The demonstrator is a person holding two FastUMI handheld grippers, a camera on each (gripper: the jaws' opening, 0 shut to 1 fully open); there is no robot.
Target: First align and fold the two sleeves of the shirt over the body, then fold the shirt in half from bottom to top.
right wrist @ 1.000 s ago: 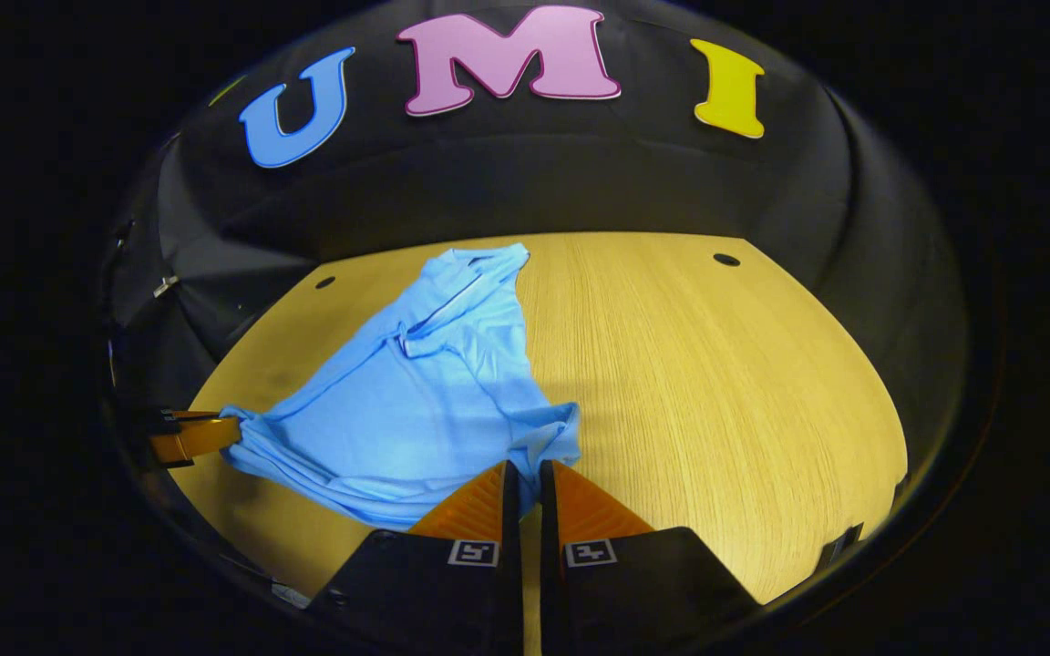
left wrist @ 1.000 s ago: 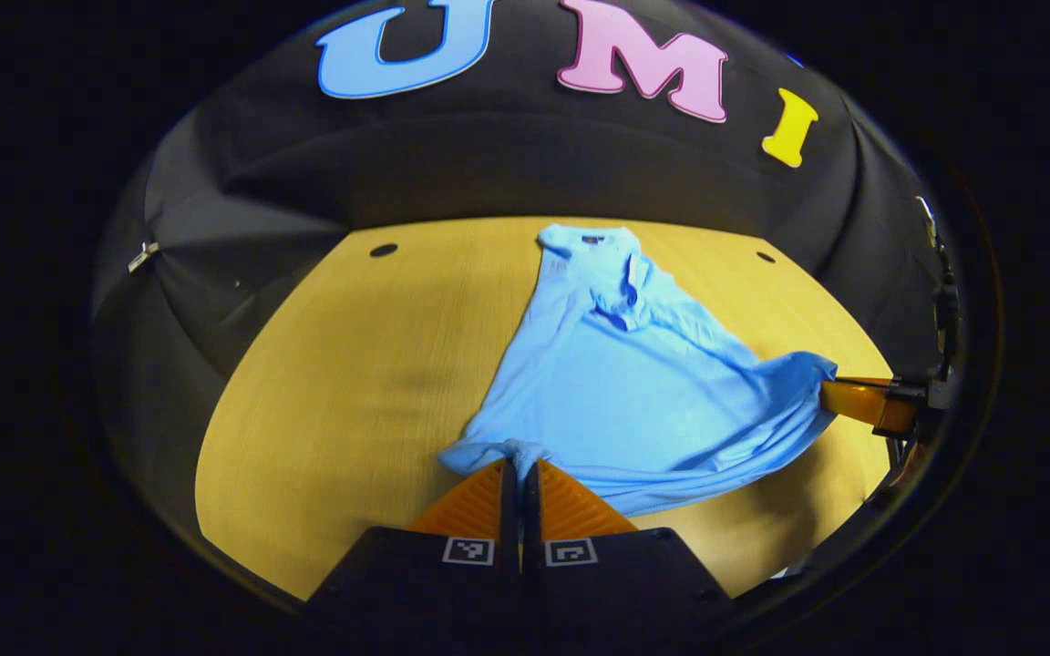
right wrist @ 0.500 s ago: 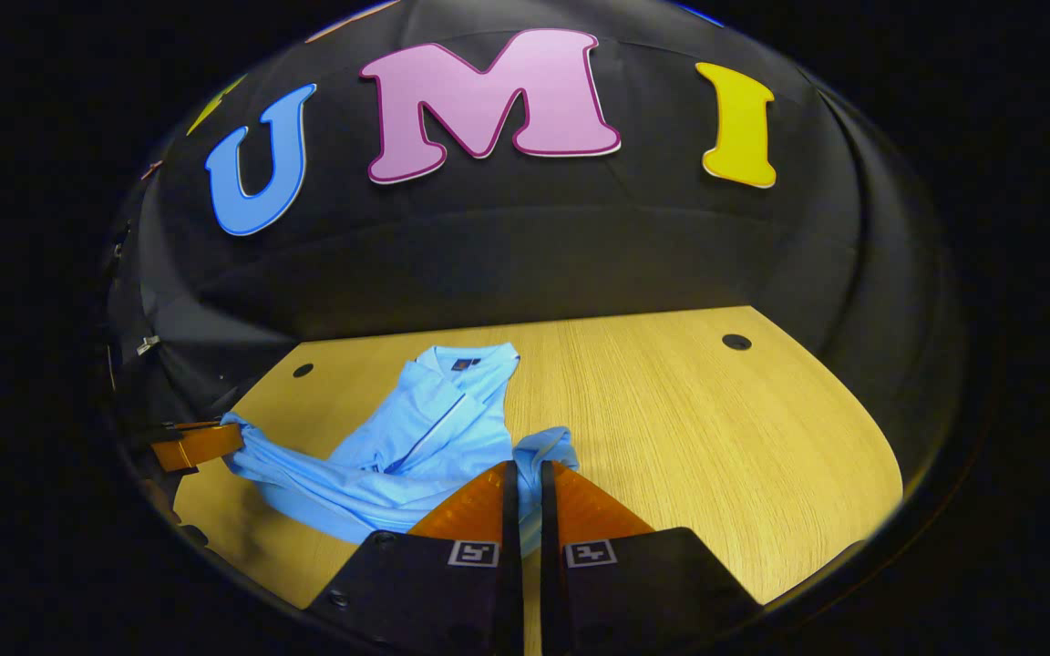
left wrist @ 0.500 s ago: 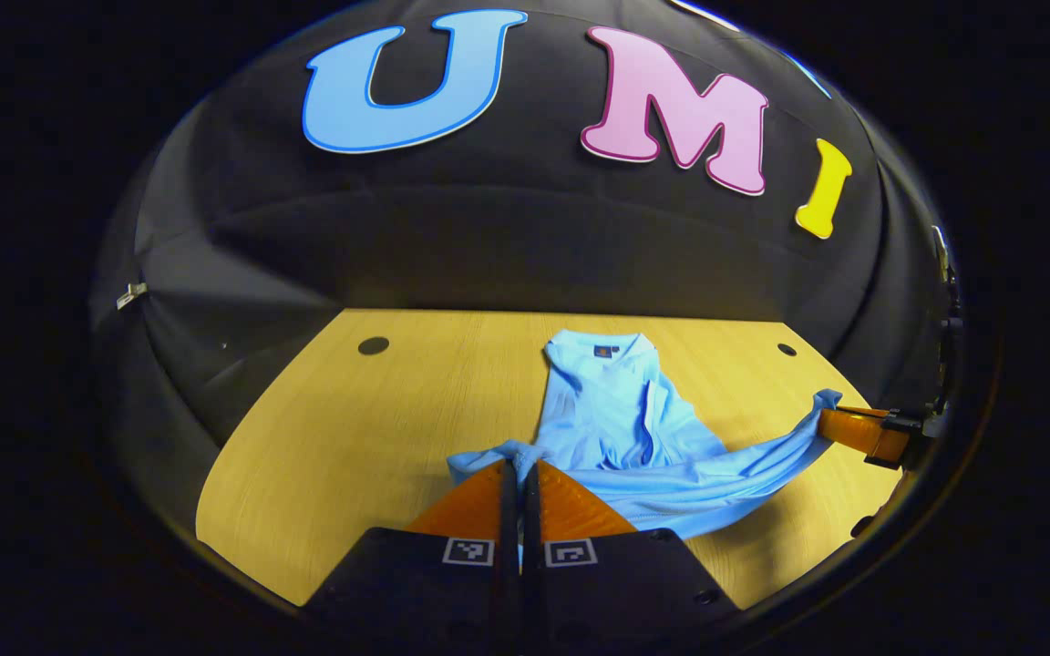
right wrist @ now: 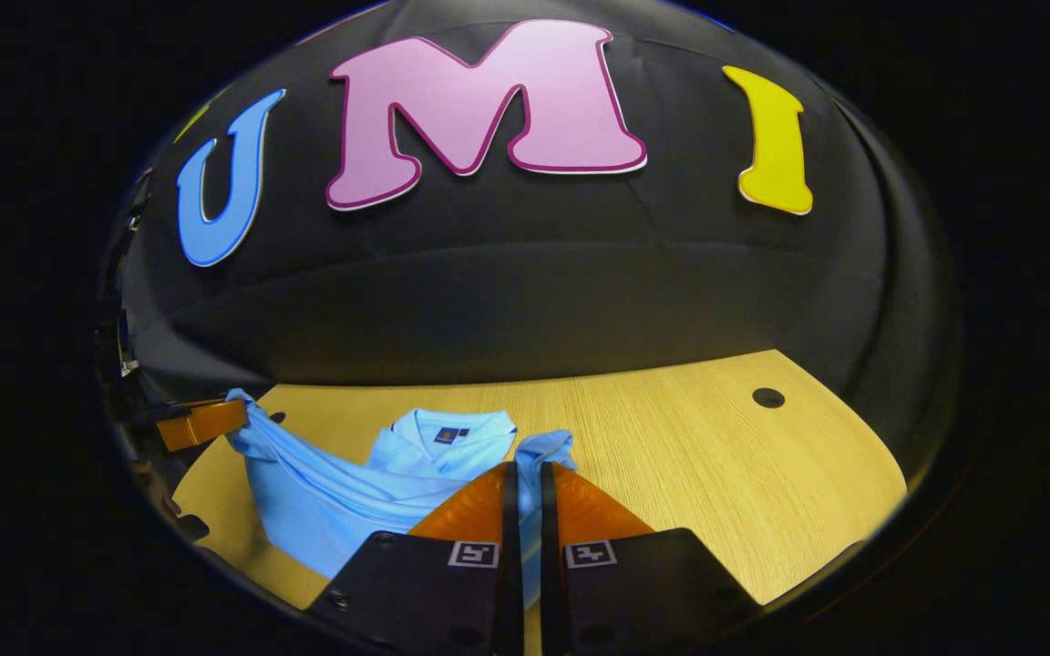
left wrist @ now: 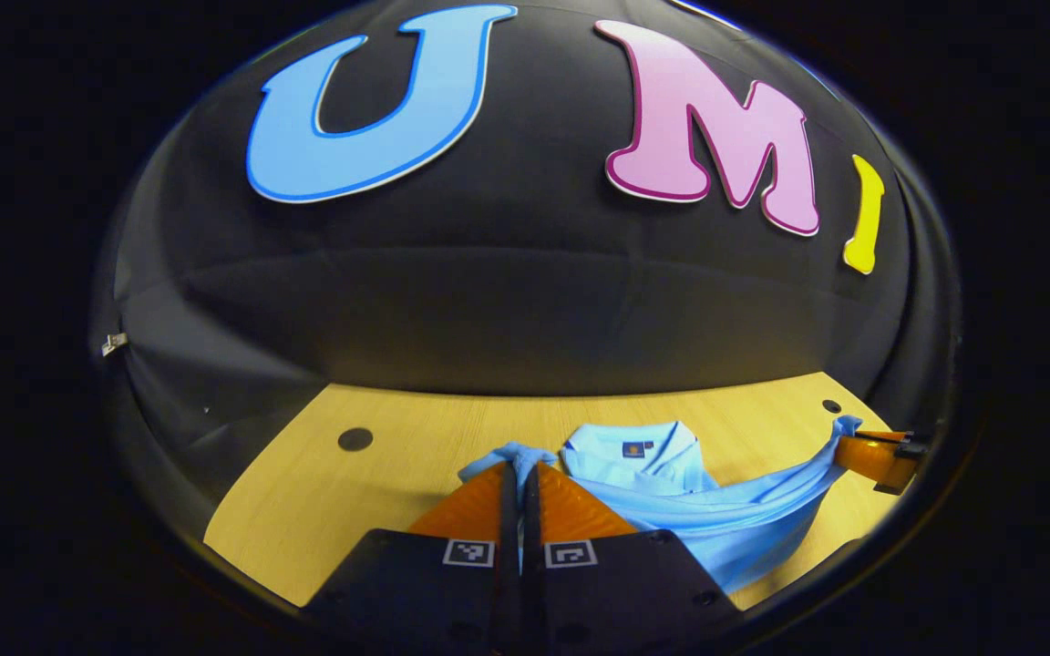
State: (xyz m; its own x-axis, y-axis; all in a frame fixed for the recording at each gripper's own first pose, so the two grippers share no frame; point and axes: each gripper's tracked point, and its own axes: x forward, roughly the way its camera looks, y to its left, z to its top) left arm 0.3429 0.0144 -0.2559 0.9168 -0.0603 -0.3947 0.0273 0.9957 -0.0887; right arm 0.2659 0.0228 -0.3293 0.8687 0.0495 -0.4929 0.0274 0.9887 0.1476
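Evidently the bottom-to-top fold is under way: each tool is clenched on one corner of the hem of the light-blue shirt [left wrist: 716,528], so the lower edge can travel as a straight line toward the collar [left wrist: 639,451]. In the left gripper view, the left tool [left wrist: 521,476] has both fingers closed on a bunched corner of cloth just beside the collar, while the right tool [left wrist: 871,456] shows at the far right edge with the other corner pinched, the hem hanging slack between them in a shallow sag. In the right gripper view, the right tool [right wrist: 525,474] grips its corner close to the collar [right wrist: 452,437], and the left tool [right wrist: 201,424] holds the opposite corner off to the side. Both tools point nearly level across the wooden worktop [right wrist: 716,456], low over it and well apart from each other, which keeps the cloth spread. My judgement is that lowering both corners evenly onto the shoulders comes next; uneven release could skew the fold.
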